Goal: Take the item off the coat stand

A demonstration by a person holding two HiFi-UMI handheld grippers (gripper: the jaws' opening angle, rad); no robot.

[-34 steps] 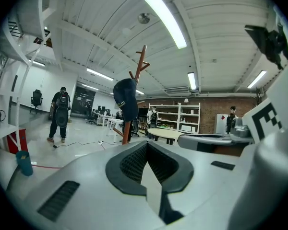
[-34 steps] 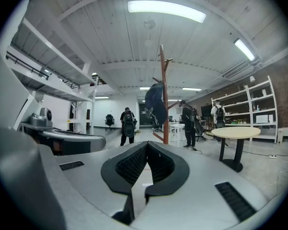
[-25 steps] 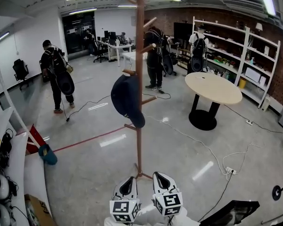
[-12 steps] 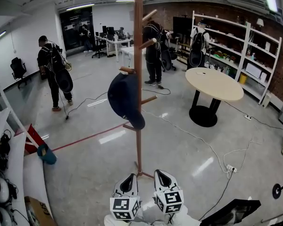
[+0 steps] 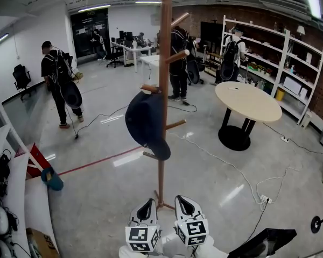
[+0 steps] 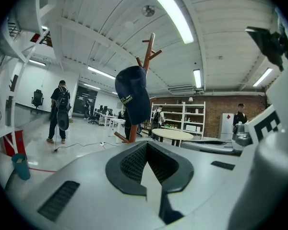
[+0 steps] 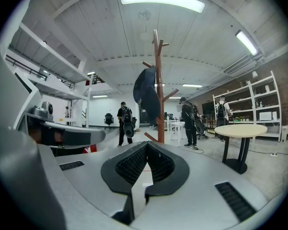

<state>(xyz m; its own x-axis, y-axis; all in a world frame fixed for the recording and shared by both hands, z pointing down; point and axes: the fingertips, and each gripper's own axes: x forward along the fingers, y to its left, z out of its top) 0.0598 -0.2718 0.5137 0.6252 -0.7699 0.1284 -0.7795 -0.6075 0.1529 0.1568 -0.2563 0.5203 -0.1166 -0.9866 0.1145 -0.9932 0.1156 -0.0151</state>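
Cap (image 5: 147, 123) untouched on coat stand (image 5: 164, 47), up ahead of both tools. Left hand-held gripper (image 5: 146, 211) and right hand-held gripper (image 5: 185, 206) pressed together, empty; whole grab remains.

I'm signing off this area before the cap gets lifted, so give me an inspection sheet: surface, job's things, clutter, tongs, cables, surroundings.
Surface: glossy grey floor, with a red line across it.
Job's things: navy cap hanging on a peg of the wooden coat stand, untouched.
Clutter: teal object at left; cardboard box in the lower left corner.
Tongs: left tongs and right tongs both shut, empty, low near the stand's base.
Cables: white cable runs to a power strip; black cable lies near the person at left.
Surroundings: round table, white shelving, more people with backpacks beyond.
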